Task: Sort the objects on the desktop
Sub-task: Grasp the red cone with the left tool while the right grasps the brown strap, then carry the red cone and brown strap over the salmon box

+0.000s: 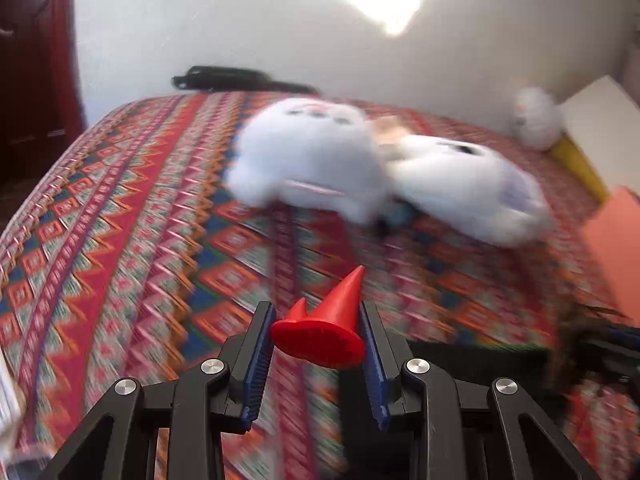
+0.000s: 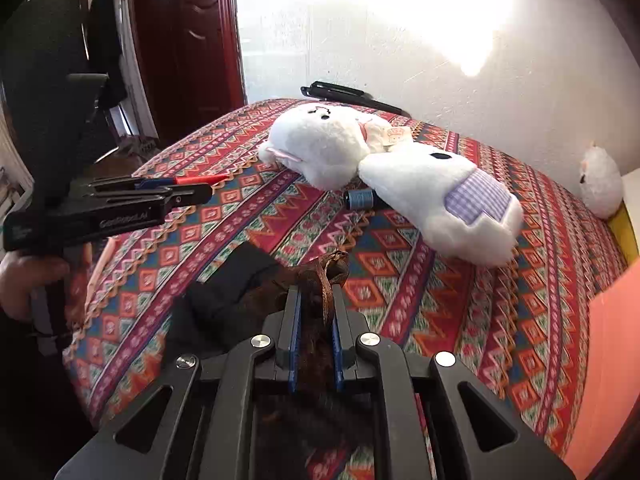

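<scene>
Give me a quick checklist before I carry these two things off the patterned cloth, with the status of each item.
1. Left tool gripping the red cone: ok, its pads press the cone's base.
2. Right tool shut on the brown ribbon: ok.
3. Dark cloth attached to that ribbon fully lifted: cannot tell, it seems partly draped on the tablecloth.
4. Two white plush toys clear of both tools: ok, they lie farther back.
5. Blue spool untouched: ok, beside the plush toys.
6. Drop-off place for the cone: cannot tell; only an orange surface shows at right.
</scene>
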Demonstrator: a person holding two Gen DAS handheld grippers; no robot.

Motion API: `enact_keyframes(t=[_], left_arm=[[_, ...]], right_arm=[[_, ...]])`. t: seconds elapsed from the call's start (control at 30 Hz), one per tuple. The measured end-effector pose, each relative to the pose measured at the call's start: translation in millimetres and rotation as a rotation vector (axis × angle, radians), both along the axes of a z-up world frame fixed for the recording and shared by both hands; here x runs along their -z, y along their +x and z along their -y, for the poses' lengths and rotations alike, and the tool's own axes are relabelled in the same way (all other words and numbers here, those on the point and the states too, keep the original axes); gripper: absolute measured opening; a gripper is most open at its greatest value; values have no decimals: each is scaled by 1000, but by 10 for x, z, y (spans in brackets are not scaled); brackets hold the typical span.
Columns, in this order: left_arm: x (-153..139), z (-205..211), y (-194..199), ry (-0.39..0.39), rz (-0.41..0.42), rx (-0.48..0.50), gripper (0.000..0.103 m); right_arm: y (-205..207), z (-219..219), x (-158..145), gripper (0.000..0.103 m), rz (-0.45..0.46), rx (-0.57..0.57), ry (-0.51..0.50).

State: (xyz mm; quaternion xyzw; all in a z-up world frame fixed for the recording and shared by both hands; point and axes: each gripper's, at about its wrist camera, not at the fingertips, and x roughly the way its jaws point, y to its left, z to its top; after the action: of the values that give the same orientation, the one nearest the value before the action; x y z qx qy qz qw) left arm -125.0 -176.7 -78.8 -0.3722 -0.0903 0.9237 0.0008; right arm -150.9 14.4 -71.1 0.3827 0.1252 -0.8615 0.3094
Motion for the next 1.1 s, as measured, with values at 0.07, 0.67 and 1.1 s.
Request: enact_keyframes(t=[0.07, 0.67, 1.1], left_arm=[[-80, -199, 193, -1, -6, 31, 34], [-590, -1283, 1011, -11, -83, 247, 34], [-1131, -2666, 832, -44, -174, 507, 34]], right_arm=[[160, -23, -10, 13, 1, 5, -9], [1292, -1156, -625, 13, -79, 171, -125], [1603, -2429, -1078, 13, -185, 381, -176]])
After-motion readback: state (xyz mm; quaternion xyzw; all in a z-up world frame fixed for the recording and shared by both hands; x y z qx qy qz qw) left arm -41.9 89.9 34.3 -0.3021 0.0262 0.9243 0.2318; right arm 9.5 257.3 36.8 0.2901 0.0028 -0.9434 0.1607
